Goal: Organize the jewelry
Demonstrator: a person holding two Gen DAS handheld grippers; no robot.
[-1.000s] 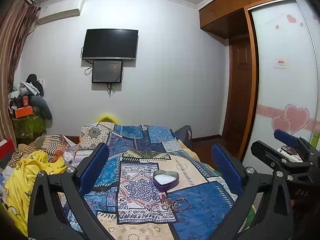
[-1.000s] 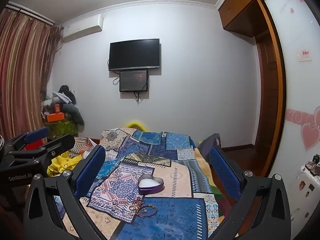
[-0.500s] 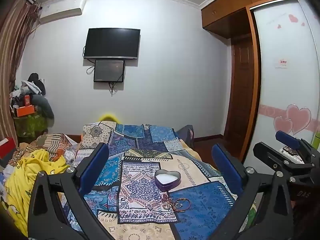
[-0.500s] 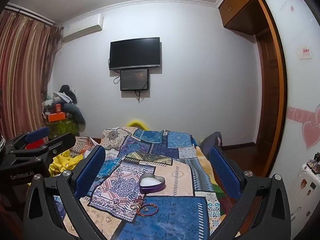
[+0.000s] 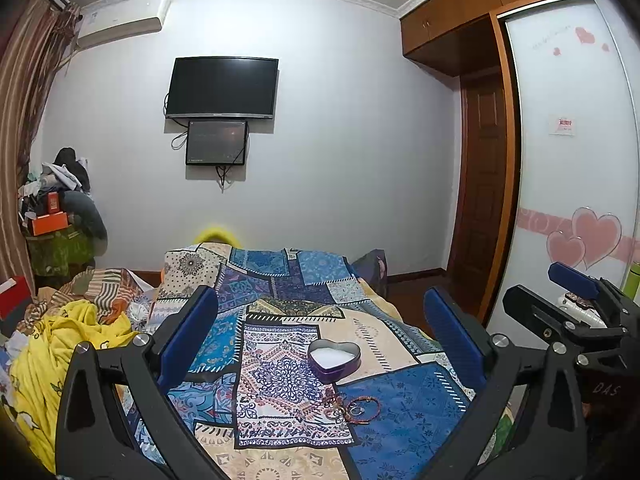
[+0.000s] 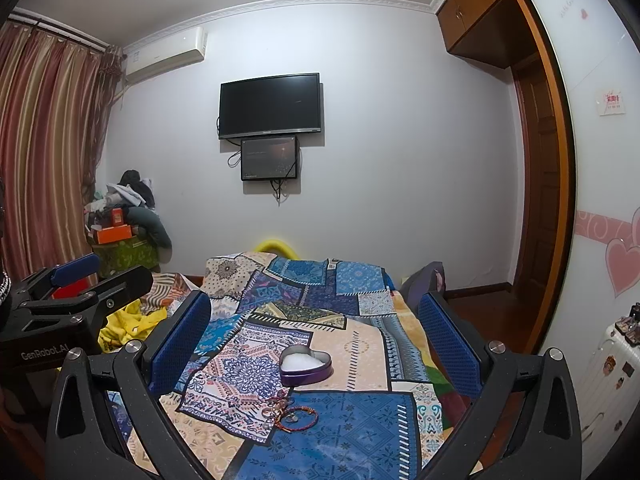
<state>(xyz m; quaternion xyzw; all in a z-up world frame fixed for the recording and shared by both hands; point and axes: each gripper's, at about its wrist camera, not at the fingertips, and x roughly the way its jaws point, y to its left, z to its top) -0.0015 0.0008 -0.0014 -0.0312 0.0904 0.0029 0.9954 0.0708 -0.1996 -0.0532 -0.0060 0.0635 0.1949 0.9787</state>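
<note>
Jaws wide and empty on my left gripper (image 5: 320, 340), held level above the bed (image 5: 400, 420); tangled bracelets (image 5: 354, 404) lie just before the heart-shaped tin (image 5: 334, 360). Right view: right gripper (image 6: 316, 344), jaws likewise wide, level; snagging several bracelets (image 6: 294, 416) together is my risk.

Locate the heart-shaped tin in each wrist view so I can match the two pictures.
Left wrist: heart-shaped tin lies right of centre on the bedspread, beyond the bracelets.
Right wrist: tin sits near centre, bracelets nearer the camera.
Shared landmark: wall television.
</note>
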